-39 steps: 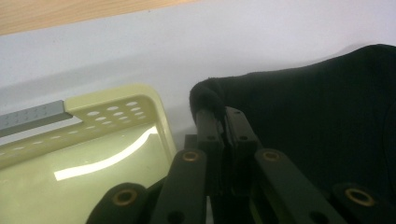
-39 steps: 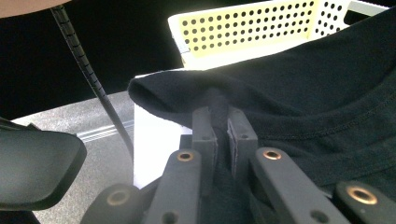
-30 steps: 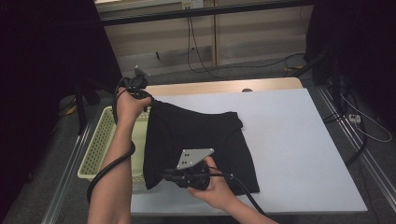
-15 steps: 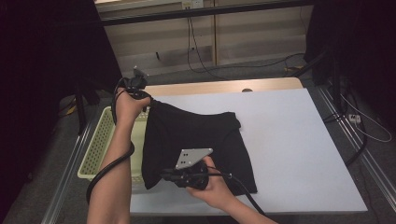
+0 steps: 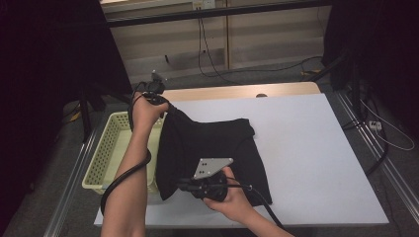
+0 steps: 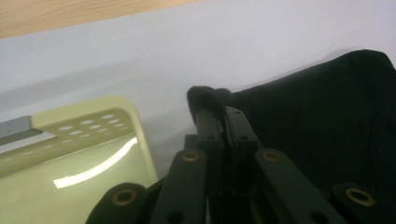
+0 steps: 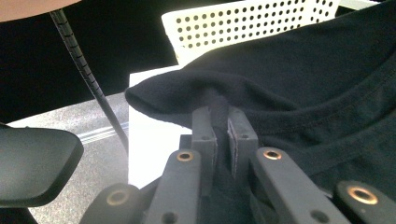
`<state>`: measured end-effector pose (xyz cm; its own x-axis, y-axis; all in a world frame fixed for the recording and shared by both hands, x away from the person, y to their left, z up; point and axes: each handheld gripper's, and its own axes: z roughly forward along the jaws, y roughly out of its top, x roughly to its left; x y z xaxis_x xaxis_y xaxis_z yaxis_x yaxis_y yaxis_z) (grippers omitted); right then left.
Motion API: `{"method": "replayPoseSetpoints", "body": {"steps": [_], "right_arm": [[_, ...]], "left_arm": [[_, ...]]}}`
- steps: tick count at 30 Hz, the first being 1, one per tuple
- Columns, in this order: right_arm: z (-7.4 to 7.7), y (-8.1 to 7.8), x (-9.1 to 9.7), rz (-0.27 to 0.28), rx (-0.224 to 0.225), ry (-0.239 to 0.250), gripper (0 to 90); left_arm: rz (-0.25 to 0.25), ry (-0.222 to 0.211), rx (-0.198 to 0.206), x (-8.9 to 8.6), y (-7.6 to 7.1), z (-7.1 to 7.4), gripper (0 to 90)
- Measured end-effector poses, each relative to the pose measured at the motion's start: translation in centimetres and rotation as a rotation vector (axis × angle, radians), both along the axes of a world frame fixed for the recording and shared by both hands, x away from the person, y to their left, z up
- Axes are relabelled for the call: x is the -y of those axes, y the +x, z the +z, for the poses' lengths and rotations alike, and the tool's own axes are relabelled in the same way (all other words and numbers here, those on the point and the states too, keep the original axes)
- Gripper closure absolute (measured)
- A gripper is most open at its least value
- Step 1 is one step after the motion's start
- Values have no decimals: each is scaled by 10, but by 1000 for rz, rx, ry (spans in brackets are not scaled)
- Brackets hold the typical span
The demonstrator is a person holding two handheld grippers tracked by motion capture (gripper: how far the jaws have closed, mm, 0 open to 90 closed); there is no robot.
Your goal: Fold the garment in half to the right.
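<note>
Your left gripper [image 5: 157,94] reaches far, right gripper [image 5: 197,187] near; both fingers clenched on one black T-shirt [image 5: 212,148] beside one basket [image 5: 106,153].

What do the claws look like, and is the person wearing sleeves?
Both claws are black. The left claw and right claw each end in two flat jaws on arms with brass-coloured rivets. A grey three-cornered plate tops the right one. A black cable trails along the left forearm. Both forearms are bare, no sleeves.
</note>
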<state>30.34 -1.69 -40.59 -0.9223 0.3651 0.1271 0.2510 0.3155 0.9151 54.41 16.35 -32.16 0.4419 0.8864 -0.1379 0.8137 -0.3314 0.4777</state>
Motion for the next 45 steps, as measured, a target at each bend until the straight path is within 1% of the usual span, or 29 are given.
{"method": "replayPoseSetpoints", "body": {"steps": [3, 6, 8, 10, 11, 13, 14, 15, 16, 17, 20, 23, 24, 25, 27, 28, 29, 32, 33, 34, 38, 42, 44, 45], "right_arm": [[-2, 0, 3, -3, -4, 4, 845], [-4, 0, 7, -13, -5, 0, 845], [-4, -1, 10, -20, -10, 3, 845], [-5, -1, 12, -28, -6, -1, 845], [-5, -1, 13, -31, -7, 2, 845], [-6, -1, 16, -38, -8, 0, 845], [-6, -1, 17, -42, -11, 2, 845], [-7, -2, 18, -48, -13, 2, 845], [-8, -2, 19, -50, -10, 0, 845], [-8, -2, 20, -55, -14, 4, 845], [-9, -3, 24, -66, -15, 2, 845], [-9, -3, 28, -78, -15, 1, 845], [-9, -3, 29, -81, -14, -1, 845], [-9, -4, 31, -85, -13, -4, 845], [-9, -4, 34, -92, -12, -4, 845], [-9, -5, 35, -95, -12, -5, 845], [-10, -5, 36, -97, -13, -6, 845], [-11, -6, 41, -107, -14, -11, 845], [-12, -7, 42, -108, -13, -13, 845], [-12, -7, 44, -111, -14, -14, 845], [-13, -8, 50, -123, -15, -19, 845], [-14, -9, 56, -131, -9, -26, 845], [-15, -10, 59, -135, -10, -29, 845], [-15, -10, 61, -138, -11, -29, 845]], "left_arm": [[1, -6, -1, 6, 1, -2, 865], [-17, -7, -2, 10, 3, -3, 866], [-14, -16, -3, 14, 3, -4, 865], [-25, -19, -1, 16, 4, -5, 865], [-15, -26, -2, 19, 4, -6, 865], [-32, -22, 0, 23, 6, -7, 865], [-33, -26, -7, 25, 6, -8, 865], [-35, -24, -3, 27, 6, -9, 865], [-40, -24, -9, 29, 7, -9, 865], [-43, -24, -5, 31, 7, -10, 865], [-53, -27, -8, 35, 9, -11, 865], [-61, -30, -3, 41, 10, -13, 865], [-58, -40, -2, 43, 10, -13, 865], [-69, -35, -2, 45, 10, -13, 865], [-69, -41, 5, 49, 10, -14, 865], [-78, -39, 5, 50, 11, -15, 865], [-72, -44, 4, 52, 11, -16, 865], [-76, -47, 6, 55, 11, -18, 865], [-86, -50, 6, 57, 12, -19, 865], [-77, -57, 7, 59, 12, -20, 865], [-87, -57, 16, 63, 12, -22, 865], [-88, -73, 16, 67, 11, -24, 865], [-93, -73, 24, 70, 11, -25, 865], [-105, -72, 24, 71, 11, -25, 865]]}}
